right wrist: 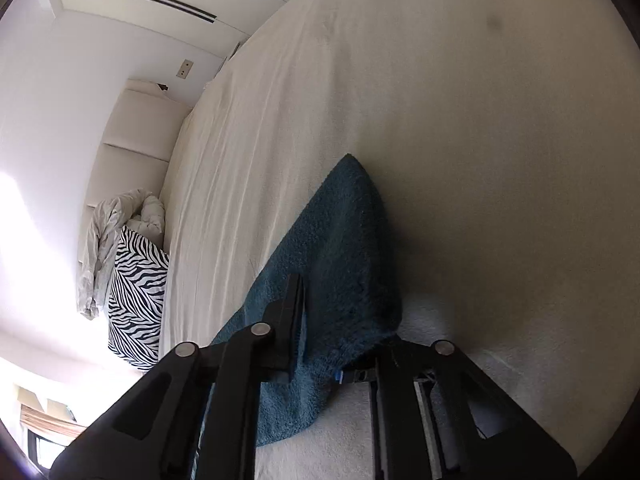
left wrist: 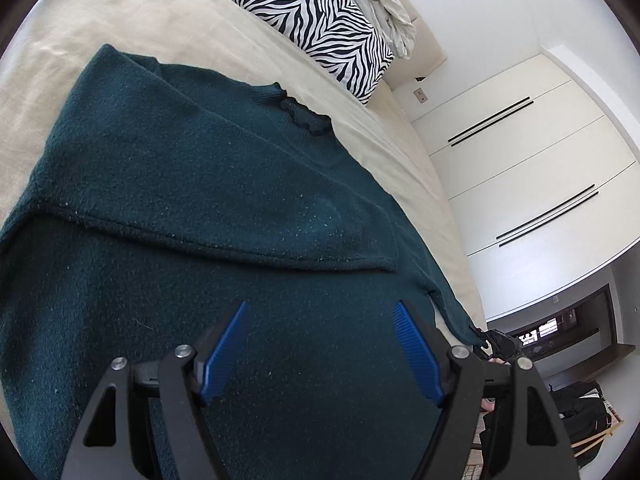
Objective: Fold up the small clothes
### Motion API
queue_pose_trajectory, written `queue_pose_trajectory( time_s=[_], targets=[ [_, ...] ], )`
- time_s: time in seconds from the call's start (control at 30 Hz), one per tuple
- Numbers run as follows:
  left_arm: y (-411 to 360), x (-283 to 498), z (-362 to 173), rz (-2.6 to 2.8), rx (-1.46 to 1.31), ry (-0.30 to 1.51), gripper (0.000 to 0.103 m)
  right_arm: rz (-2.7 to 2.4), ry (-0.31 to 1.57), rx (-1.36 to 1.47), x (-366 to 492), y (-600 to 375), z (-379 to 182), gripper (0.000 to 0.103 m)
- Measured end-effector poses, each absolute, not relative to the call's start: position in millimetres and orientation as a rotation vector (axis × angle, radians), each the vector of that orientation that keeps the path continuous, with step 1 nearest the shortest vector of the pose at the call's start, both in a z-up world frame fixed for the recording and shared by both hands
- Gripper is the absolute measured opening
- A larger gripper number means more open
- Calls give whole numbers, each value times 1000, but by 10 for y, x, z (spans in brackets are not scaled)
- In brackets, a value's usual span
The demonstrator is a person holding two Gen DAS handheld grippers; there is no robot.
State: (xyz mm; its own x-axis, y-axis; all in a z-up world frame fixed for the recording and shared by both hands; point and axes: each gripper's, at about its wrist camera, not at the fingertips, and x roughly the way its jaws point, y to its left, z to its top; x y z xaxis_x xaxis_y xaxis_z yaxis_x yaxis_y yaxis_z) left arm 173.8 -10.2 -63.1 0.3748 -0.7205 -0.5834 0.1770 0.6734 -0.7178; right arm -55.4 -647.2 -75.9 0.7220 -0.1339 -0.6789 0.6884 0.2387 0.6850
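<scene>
A dark teal knit sweater [left wrist: 192, 184] lies spread on the cream bed sheet [left wrist: 132, 12], one sleeve folded across its body. My left gripper [left wrist: 320, 316] hovers over the sweater's lower part, its blue-padded fingers [left wrist: 224, 352] wide open and empty. In the right wrist view my right gripper [right wrist: 316, 300] is shut on a fold of the sweater [right wrist: 344, 248], which drapes over the fingers above the sheet [right wrist: 460, 120]. The right gripper also shows at the sweater's far corner in the left wrist view [left wrist: 500, 344].
A zebra-print pillow [left wrist: 316, 20] and a crumpled white duvet [left wrist: 384, 4] lie at the head of the bed. White wardrobe doors [left wrist: 528, 168] stand beyond the bed's edge. A dark shelf unit [left wrist: 560, 328] and a basket of dark clothes [left wrist: 584, 412] are further off.
</scene>
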Motion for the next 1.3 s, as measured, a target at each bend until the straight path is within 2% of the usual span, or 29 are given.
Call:
queue_pose_trajectory(
  time_s=[0.13, 0.27, 0.4, 0.5, 0.6, 0.67, 0.7, 0.73, 0.77, 0.87, 0.9, 0.93, 0.97, 1.0, 1.03, 1.07, 1.13, 1.3],
  targets=[
    [-117, 1802, -650, -631, -648, 1031, 77, -485, 644, 846, -1, -5834, -128, 9],
    [-128, 1880, -665, -651, -741, 1029, 78, -247, 748, 445, 702, -4452, 366, 9],
    [-173, 1905, -712, -694, -856, 1040, 82, -39, 851, 85, 1053, -2860, 257, 8],
    [-305, 1915, -771, -748, -932, 1077, 89, 47, 941, -11, 1114, -2111, -91, 9],
    [-485, 1914, -842, -789, -962, 1129, 90, 65, 1011, -29, 1090, -1747, -345, 16],
    [-604, 1921, -894, -795, -963, 1158, 92, 81, 977, -37, 860, -1802, -410, 25],
    [-664, 1922, -921, -800, -961, 1173, 92, 98, 966, -28, 808, -1801, -400, 37],
    [-727, 1930, -950, -806, -961, 1186, 92, 115, 967, -11, 780, -1827, -397, 57],
    [-788, 1934, -977, -806, -961, 1201, 92, 128, 965, 8, 712, -1863, -390, 64],
    [-956, 1953, -1004, -814, -954, 1222, 90, 140, 958, 25, 584, -1873, -400, 66],
    [-1009, 1961, -1005, -818, -946, 1229, 88, 139, 961, 43, 510, -1911, -397, 66],
    [-1068, 1976, -1012, -824, -937, 1239, 80, 143, 965, 74, 419, -1977, -389, 66],
    [-1128, 1993, -1028, -830, -928, 1255, 65, 153, 974, 116, 329, -2047, -392, 66],
    [-1187, 2005, -1048, -831, -918, 1277, 56, 165, 981, 159, 255, -2114, -397, 66],
    [-1233, 2016, -1064, -828, -900, 1295, 37, 169, 983, 203, 204, -2193, -395, 66],
    [-1279, 2023, -1051, -826, -867, 1300, 23, 168, 981, 248, 152, -2285, -405, 66],
    [-1335, 2010, -949, -812, -777, 1288, 8, 168, 975, 336, 59, -2461, -409, 66],
    [-1438, 1937, -318, -844, -537, 1135, 8, 134, 951, 537, -95, -2881, -474, 66]
  ],
)
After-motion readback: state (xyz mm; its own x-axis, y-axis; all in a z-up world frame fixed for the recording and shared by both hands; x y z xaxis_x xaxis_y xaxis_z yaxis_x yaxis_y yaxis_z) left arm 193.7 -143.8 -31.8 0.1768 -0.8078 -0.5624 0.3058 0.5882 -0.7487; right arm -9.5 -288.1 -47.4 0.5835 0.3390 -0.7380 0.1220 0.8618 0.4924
